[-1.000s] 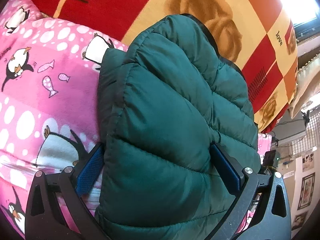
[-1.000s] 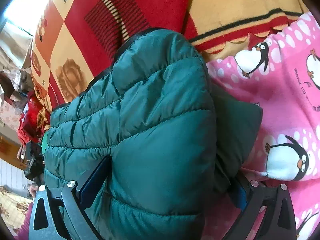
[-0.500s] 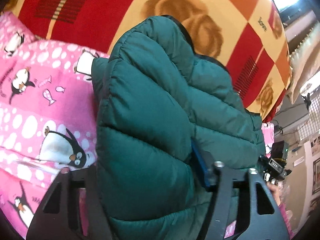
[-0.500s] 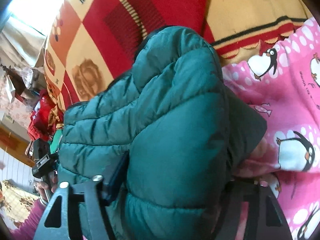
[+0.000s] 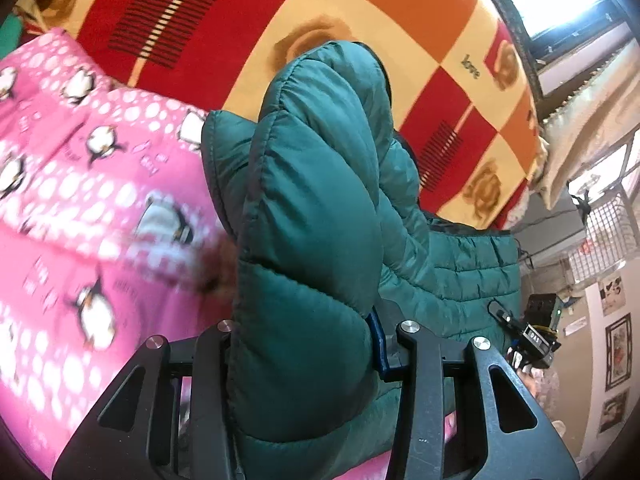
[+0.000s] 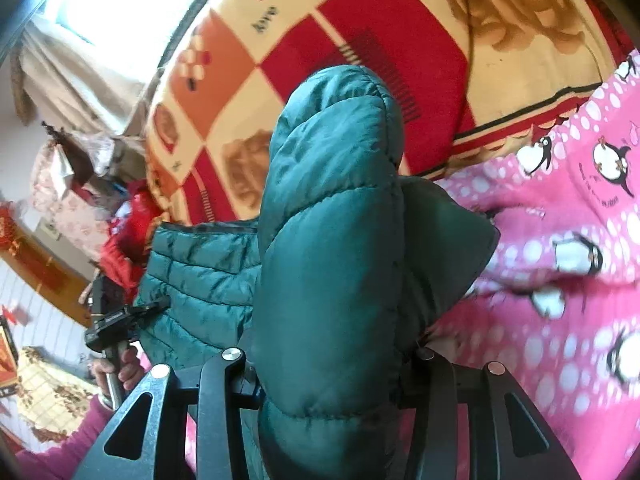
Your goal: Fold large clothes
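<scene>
While both tongs, left (image 5: 304,356) and right (image 6: 328,376), pinch the green jacket (image 5: 320,216) at opposite ends, its long axis runs left to right between them, above the pink blanket (image 5: 80,200); neither is nearer.

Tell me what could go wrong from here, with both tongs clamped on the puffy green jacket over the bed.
1. The left tongs and right tongs each pinch a thick, slick quilted fold of the green jacket; the padding could slide out mid-lift.
2. The jacket's far part hangs loose, so the fold may land uneven.
3. The pink penguin blanket lies right under the grip and could get snagged or dragged along.
</scene>
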Tool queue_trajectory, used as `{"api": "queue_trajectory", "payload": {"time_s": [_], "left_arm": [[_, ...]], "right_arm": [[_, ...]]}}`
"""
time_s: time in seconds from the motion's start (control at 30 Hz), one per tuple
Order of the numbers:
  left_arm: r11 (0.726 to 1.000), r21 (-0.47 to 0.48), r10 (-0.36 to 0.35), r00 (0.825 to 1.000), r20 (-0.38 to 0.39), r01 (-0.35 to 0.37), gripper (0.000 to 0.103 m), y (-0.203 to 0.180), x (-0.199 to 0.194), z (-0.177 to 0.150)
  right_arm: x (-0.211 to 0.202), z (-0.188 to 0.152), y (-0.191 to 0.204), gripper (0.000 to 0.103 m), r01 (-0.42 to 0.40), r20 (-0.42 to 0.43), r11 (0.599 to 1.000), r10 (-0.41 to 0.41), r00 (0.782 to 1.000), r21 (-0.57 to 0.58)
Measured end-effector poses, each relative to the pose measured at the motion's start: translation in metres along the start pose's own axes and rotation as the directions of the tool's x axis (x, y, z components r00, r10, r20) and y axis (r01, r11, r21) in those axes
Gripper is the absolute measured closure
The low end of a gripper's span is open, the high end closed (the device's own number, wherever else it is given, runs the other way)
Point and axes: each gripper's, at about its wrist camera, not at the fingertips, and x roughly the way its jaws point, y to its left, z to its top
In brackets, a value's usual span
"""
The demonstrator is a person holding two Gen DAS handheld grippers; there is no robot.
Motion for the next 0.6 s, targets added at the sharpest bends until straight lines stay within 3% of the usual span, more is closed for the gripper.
{"api": "queue_trajectory", "payload": {"time_s": [0.13, 0.33, 0.4, 0.47, 0.5, 0.6], "left_arm": [[1.000, 0.006, 0.001, 1.000, -0.021, -0.001, 0.064, 0.003, -0.028, -0.030], [0.999, 0.006, 0.041, 0.997, -0.060, -0.041, 0.062, 0.018, -0.037, -0.063], [0.997, 0.003, 0.074, 0.996, -0.059, -0.074, 0.052, 0.029, -0.032, -0.068], [0.993, -0.003, 0.113, 0.992, -0.062, -0.114, 0.042, 0.040, -0.021, -0.071], [0.993, -0.010, 0.116, 0.991, -0.067, -0.117, 0.035, 0.046, -0.017, -0.072], [0.993, -0.060, 0.098, 0.994, -0.042, -0.101, 0.019, 0.060, -0.012, -0.074]], "right_arm": [[-0.010, -0.033, 0.006, 0.061, -0.037, -0.026, 0.999, 0.038, 0.999, 0.021], [-0.005, -0.073, -0.004, 0.061, -0.020, -0.059, 0.997, 0.025, 0.998, 0.080], [-0.002, -0.080, -0.013, 0.058, 0.002, -0.050, 0.993, 0.004, 0.999, 0.118], [0.005, -0.084, -0.018, 0.049, 0.075, -0.059, 0.991, -0.069, 0.996, 0.109], [0.013, -0.085, -0.022, 0.040, 0.146, -0.071, 0.985, -0.139, 0.988, 0.097], [0.024, -0.091, -0.030, 0.025, 0.183, -0.070, 0.976, -0.176, 0.982, 0.118]]}}
